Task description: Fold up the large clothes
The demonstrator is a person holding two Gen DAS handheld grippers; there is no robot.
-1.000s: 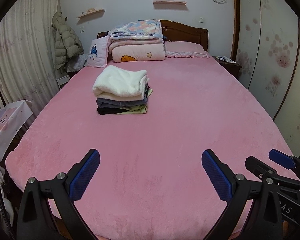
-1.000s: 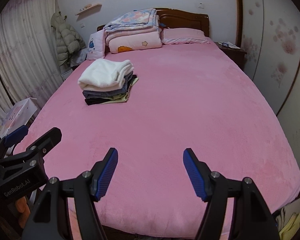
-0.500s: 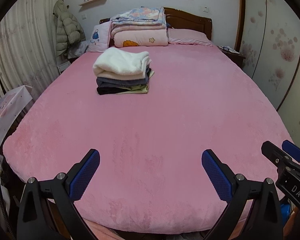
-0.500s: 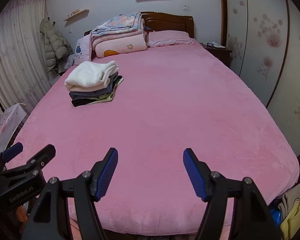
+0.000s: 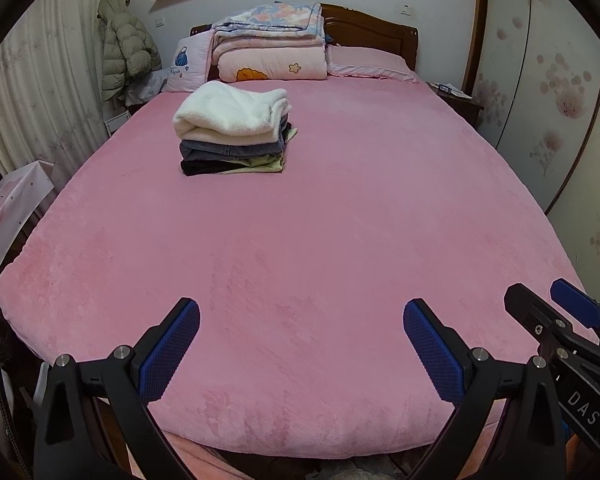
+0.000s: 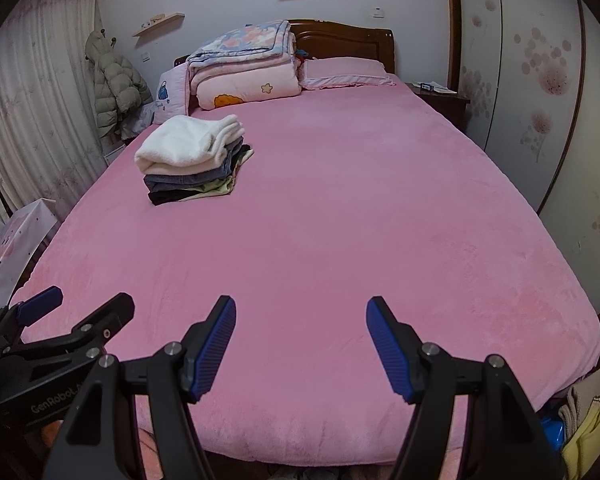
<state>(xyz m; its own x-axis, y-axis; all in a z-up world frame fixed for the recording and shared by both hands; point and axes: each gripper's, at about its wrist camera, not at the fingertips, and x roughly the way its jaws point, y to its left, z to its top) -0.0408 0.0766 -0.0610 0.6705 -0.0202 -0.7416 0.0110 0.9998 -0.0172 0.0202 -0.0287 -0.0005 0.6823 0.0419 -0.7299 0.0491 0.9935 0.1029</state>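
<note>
A: Over the foot of the pink plush bed, in the left wrist view, the left gripper is hanging with its blue ribbed pads spread wide and nothing between them. The neat stack of folded clothes, white fleece on top of grey, black and pale green layers, is sitting well ahead and slightly left, toward the headboard, its longer side running across the bed

B: And the right gripper is poking in at the lower right edge, just beside it. Which hand looks nearer the stack?

A: The left, I'd judge, since the stack is lying on that side

B: In the right wrist view, the right gripper is also gaping, empty, with the stack far off to the upper left. This view alone is showing yellow and beige fabric bunched beyond the bed's right corner, possibly unfolded clothes, though I can't tell

A: No unfolded garment is lying on the bed itself
</note>
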